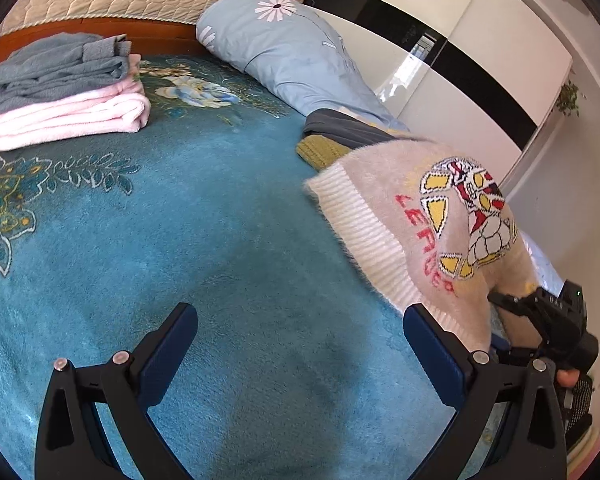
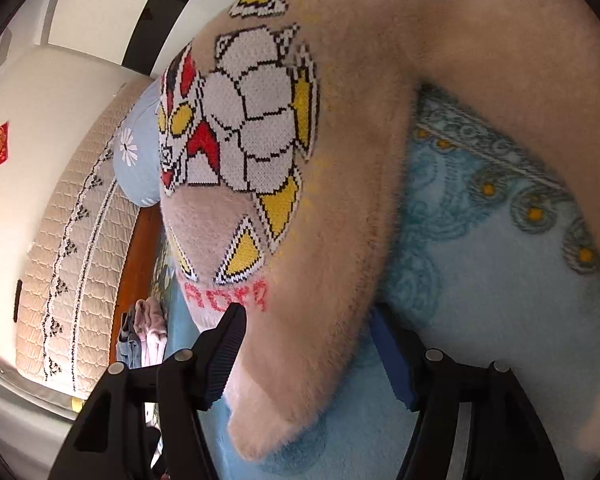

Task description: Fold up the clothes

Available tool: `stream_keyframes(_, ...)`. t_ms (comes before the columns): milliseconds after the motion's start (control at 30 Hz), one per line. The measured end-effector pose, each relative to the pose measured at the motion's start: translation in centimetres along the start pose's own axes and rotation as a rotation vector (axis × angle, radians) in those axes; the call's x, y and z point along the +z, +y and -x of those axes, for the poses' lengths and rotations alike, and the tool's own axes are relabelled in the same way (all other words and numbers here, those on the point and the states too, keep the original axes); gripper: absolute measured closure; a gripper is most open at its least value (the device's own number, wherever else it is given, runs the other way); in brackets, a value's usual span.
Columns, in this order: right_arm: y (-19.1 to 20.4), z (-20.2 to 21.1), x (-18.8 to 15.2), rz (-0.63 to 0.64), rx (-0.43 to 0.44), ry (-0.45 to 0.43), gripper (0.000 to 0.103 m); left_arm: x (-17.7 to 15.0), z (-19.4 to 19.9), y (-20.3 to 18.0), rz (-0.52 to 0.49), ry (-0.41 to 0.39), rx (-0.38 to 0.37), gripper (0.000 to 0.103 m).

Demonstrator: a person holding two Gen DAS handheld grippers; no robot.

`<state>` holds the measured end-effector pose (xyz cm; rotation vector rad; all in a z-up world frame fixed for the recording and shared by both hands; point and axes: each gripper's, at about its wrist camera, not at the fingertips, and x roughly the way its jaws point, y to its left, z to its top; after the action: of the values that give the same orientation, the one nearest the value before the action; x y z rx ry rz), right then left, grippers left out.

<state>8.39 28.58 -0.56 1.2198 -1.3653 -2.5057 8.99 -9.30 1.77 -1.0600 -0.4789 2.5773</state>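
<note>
Fuzzy beige knitted sweater with cartoon motif [image 1: 432, 220] hangs lifted over the teal plush bedspread [image 1: 180, 220], apparently pinched by the right gripper [image 2: 312, 344]; left gripper [image 1: 300, 344] spread wide, holding nothing. Step: laying out. Next: spread flat.

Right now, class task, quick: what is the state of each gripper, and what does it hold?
Left gripper: open, holding nothing, above the blanket.
Right gripper: fingers either side of the sweater; a firm clamp cannot be told.
</note>
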Motion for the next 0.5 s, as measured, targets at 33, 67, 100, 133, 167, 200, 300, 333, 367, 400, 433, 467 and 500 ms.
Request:
stream_keyframes(33, 0.3, -0.3, -0.1, 0.005, -0.003, -0.009, 0.035, 0.0, 0.0, -0.1, -0.004, 0.001, 0.001, 0.001)
stream_keyframes(67, 0.5, -0.4, -0.2, 0.008, 0.004, -0.012, 0.035, 0.0, 0.0, 0.0, -0.004, 0.0, 0.002, 0.001)
stream_keyframes(100, 0.7, -0.6, -0.3, 0.003, 0.034, -0.004, 0.037, 0.0, 0.1, 0.0, -0.001, -0.001, 0.004, 0.001)
stream_keyframes(133, 0.7, -0.9, -0.4, -0.007, 0.07, 0.007, 0.037, 0.0, 0.0, 0.1, 0.005, -0.001, 0.006, 0.001)
stream_keyframes(167, 0.6, -1.3, -0.6, -0.028, 0.119, 0.025, 0.04, 0.0, 0.0, 0.3, 0.011, 0.0, 0.007, 0.001)
stream_keyframes(200, 0.4, -1.5, -0.8, -0.047, 0.157, 0.034, 0.045, 0.0, 0.0, 0.4, 0.019, 0.001, 0.006, 0.001)
stream_keyframes(300, 0.2, -1.9, -0.9, -0.047, 0.145, 0.041, 0.082, -0.1, 0.1, 0.6, 0.034, -0.002, 0.007, 0.001)
stream_keyframes(333, 0.2, -1.8, -0.9, -0.036, 0.119, 0.045, 0.089, -0.2, 0.1, 0.7, 0.038, -0.004, 0.008, 0.001)
stream_keyframes(367, 0.4, -1.7, -0.8, -0.025, 0.108, 0.046, 0.09, -0.2, 0.2, 0.7, 0.039, -0.006, 0.009, 0.001)
stream_keyframes(400, 0.6, -1.3, -0.9, -0.018, 0.117, 0.042, 0.091, -0.3, 0.2, 0.7, 0.04, -0.008, 0.01, 0.001)
stream_keyframes(433, 0.9, -0.8, -0.8, -0.009, 0.129, 0.036, 0.092, -0.3, 0.3, 0.7, 0.041, -0.009, 0.012, 0.001)
stream_keyframes(467, 1.4, 0.0, -0.7, 0.009, 0.148, 0.025, 0.092, -0.4, 0.3, 0.7, 0.043, -0.01, 0.018, 0.001)
stream_keyframes(500, 2.0, 1.0, -0.5, 0.036, 0.171, 0.012, 0.092, -0.4, 0.2, 0.7, 0.044, -0.011, 0.021, 0.001)
